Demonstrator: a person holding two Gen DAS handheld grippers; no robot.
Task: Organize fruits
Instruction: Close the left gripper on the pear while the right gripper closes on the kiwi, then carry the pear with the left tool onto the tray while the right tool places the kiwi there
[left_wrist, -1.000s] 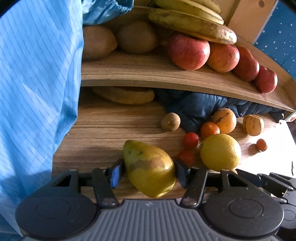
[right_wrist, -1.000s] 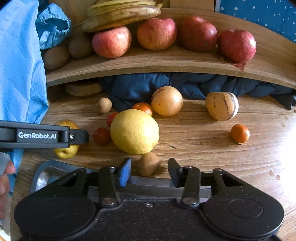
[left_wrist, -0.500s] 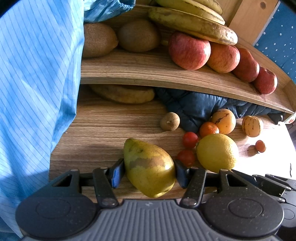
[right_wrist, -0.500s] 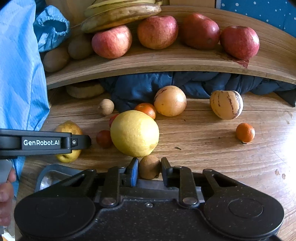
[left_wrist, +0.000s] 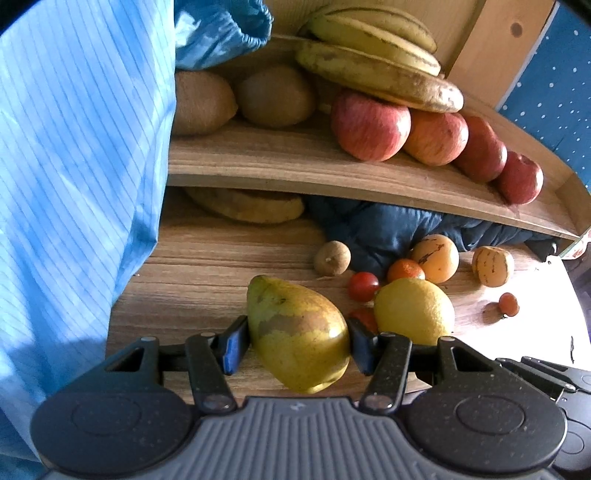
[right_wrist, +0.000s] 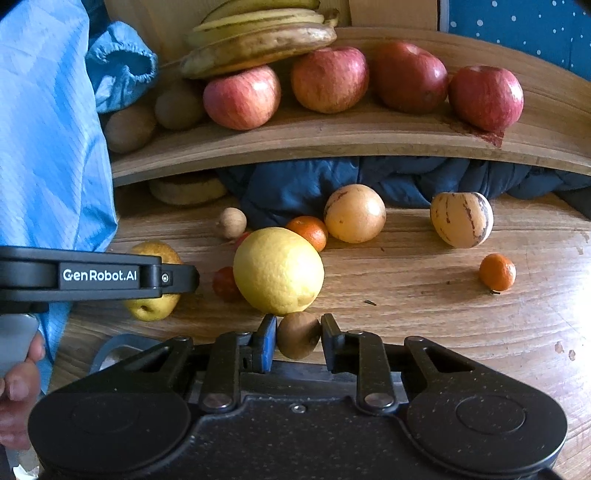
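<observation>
A yellow-green pear (left_wrist: 297, 336) with brown patches sits between the pads of my left gripper (left_wrist: 295, 343), which is shut on it just above the wooden table (left_wrist: 207, 266). In the right wrist view the pear (right_wrist: 151, 306) shows behind the left gripper's black side. My right gripper (right_wrist: 298, 339) is shut on a small brown round fruit (right_wrist: 297, 335) right in front of a big yellow lemon (right_wrist: 277, 270). The lemon (left_wrist: 413, 311) also lies to the right of the pear.
A curved wooden shelf (right_wrist: 332, 140) holds several red apples (right_wrist: 242, 96), bananas (right_wrist: 258, 40) and brown kiwis (left_wrist: 275, 96). On the table lie cherry tomatoes (left_wrist: 364, 286), small oranges (right_wrist: 496, 272), striped melons (right_wrist: 461, 219), a dark blue cloth (right_wrist: 295, 184). A blue sleeve (left_wrist: 74, 184) fills the left.
My right gripper's jaws have come together on the small brown fruit. The left gripper keeps its hold on the pear and has barely moved.
</observation>
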